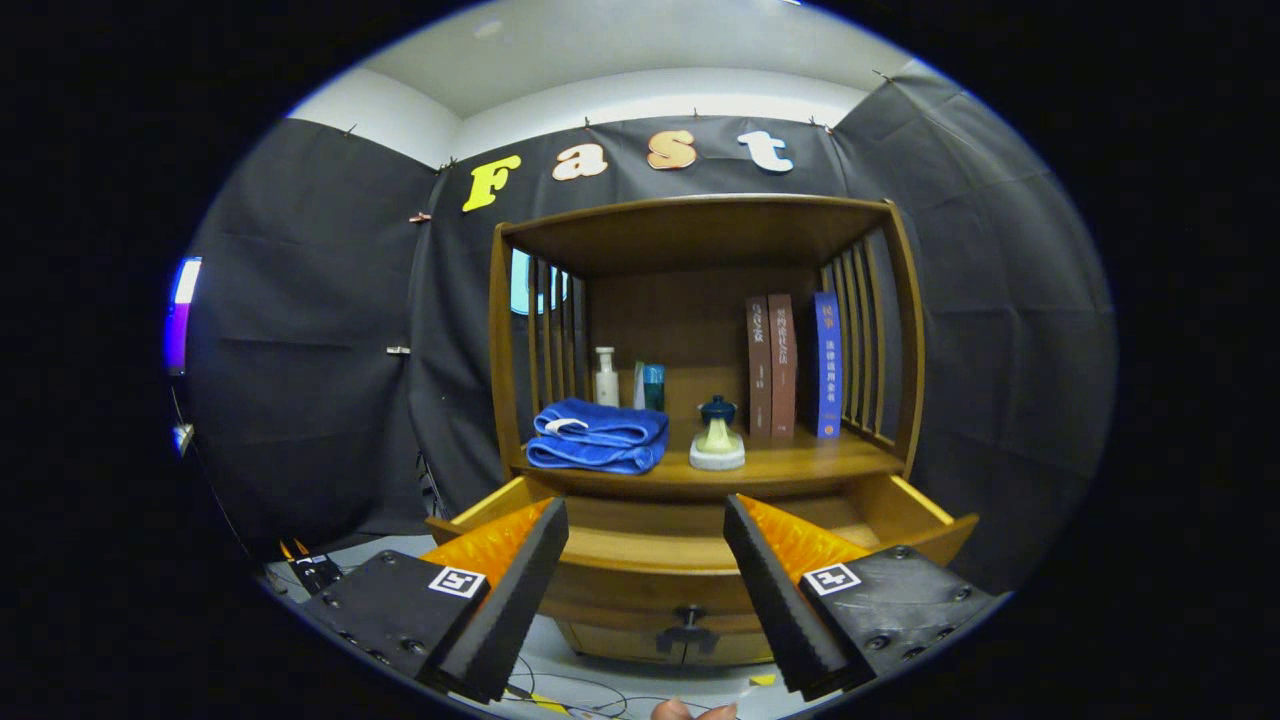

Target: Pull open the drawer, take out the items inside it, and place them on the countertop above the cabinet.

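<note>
While parted, gripper (645, 520) before open drawer (640, 550).

Position: rides on gripper (645, 520), fingers at frame bottom.
Facing: straight at wooden cabinet (700, 330), mid-frame.
Nearness: close, above pulled-out drawer (700, 550).

drawer (905, 510) is open beyond the tongs (645, 525), but the two spread fingers and the drawer's front panel cover most of the inside; can't tell what's in it. the knob (688, 617) low between the fingers is too dark to make out. on the surface (800, 465) past the drawer: bottle (606, 378) and small box (653, 386) partly hidden behind the blue towel (598, 436). book spines (783, 365) too small to read. a bit of a hand (690, 711) shows under the tongs, cut off at the edge.
</note>
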`<act>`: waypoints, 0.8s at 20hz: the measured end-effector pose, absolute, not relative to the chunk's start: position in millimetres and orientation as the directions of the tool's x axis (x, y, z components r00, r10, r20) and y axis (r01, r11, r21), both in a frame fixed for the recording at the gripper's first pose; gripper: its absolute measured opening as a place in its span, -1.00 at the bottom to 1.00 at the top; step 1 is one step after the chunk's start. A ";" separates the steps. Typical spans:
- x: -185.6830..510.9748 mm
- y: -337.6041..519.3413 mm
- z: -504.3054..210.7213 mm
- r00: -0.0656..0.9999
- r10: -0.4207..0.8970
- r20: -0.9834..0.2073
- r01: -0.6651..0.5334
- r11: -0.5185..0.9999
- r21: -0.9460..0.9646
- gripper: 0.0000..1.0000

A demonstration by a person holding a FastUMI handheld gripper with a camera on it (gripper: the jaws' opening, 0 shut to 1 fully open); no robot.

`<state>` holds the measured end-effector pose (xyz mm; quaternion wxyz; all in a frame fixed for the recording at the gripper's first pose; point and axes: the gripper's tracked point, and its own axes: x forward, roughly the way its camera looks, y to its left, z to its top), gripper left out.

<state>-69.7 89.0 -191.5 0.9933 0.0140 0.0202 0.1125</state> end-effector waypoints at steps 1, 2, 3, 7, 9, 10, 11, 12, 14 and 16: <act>-71.4 87.1 -205.4 0.977 0.210 -0.037 -0.208 0.977 0.040 1.00; -71.2 84.9 -217.8 0.980 0.195 -0.044 -0.192 0.980 0.048 1.00; -69.5 83.6 -229.1 0.982 0.183 -0.047 -0.181 0.982 0.054 1.00; -54.1 83.7 -270.7 0.984 0.161 -0.073 -0.158 0.986 0.047 0.99; -44.4 84.5 -289.0 0.984 0.154 -0.092 -0.151 0.988 0.045 0.99; -39.3 82.4 -300.0 0.983 0.143 -0.114 -0.139 0.989 0.044 0.99; -33.2 79.3 -307.6 0.984 0.129 -0.125 -0.124 0.991 0.048 0.99; -27.8 75.8 -313.7 0.985 0.115 -0.130 -0.109 0.993 0.049 0.99; -16.8 65.2 -327.7 0.984 0.084 -0.155 -0.079 0.996 0.039 0.99; -11.1 63.1 -328.0 0.989 0.062 -0.131 -0.057 0.998 0.041 0.97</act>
